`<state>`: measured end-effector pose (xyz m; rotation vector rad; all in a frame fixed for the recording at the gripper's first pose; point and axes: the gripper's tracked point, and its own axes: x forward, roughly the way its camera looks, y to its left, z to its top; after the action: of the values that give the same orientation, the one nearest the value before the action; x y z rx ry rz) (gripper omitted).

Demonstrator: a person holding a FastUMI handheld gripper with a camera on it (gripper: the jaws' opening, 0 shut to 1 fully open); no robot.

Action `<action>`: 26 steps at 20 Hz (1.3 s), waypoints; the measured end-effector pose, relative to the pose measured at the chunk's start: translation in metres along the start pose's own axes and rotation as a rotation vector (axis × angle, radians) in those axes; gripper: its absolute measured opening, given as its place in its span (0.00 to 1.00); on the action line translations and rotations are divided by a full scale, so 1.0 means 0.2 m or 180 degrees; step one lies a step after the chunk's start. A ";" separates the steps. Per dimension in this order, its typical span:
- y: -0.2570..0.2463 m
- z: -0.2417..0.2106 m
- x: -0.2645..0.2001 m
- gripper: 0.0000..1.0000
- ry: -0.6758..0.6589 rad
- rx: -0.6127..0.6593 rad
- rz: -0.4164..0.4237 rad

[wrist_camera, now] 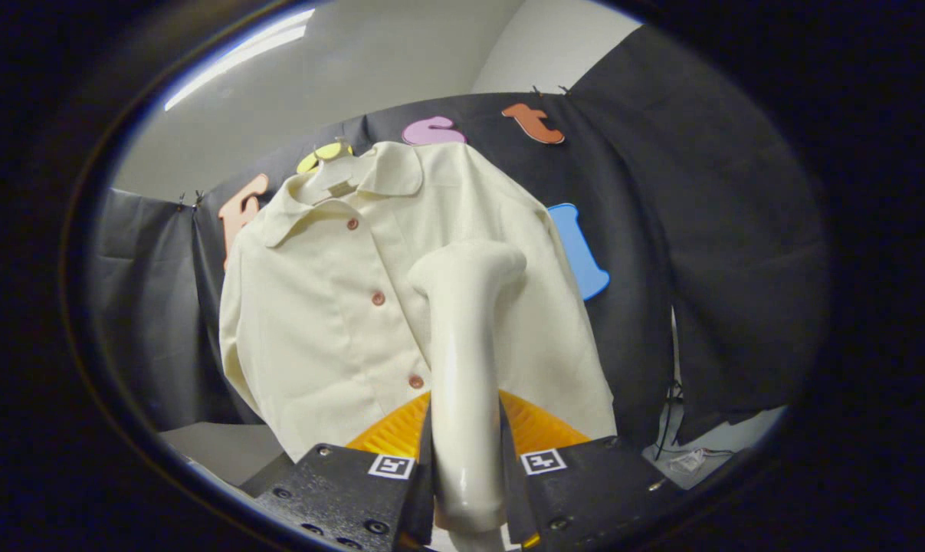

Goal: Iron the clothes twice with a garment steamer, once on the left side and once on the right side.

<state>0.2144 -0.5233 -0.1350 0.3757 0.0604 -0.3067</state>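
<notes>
A cream short-sleeved shirt (332, 307) with brown buttons hangs on a pale hanger (332, 175) against the booth's black cloth wall. My gripper (466, 468) is shut on the handle of a cream garment steamer (466, 345), which rises upright between the fingers. The steamer's head (470, 264) sits in front of the shirt's right half, about level with the middle button, close to the fabric. Whether the head touches the cloth I cannot tell.
A black cloth wall (700, 230) stands behind and to the right of the shirt. A pale table surface (217, 448) lies below the shirt at the left. Cables and a white item (684, 460) lie low at the right.
</notes>
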 end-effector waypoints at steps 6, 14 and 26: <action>-0.10 -0.25 -0.06 0.36 0.0207 0.0105 -0.0058; -0.24 -0.56 -0.19 0.36 0.0469 0.0189 -0.0163; -0.30 -0.89 -0.36 0.36 0.0813 0.0200 -0.0255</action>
<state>0.1266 -0.4901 -0.3138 0.4740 0.3174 -0.3392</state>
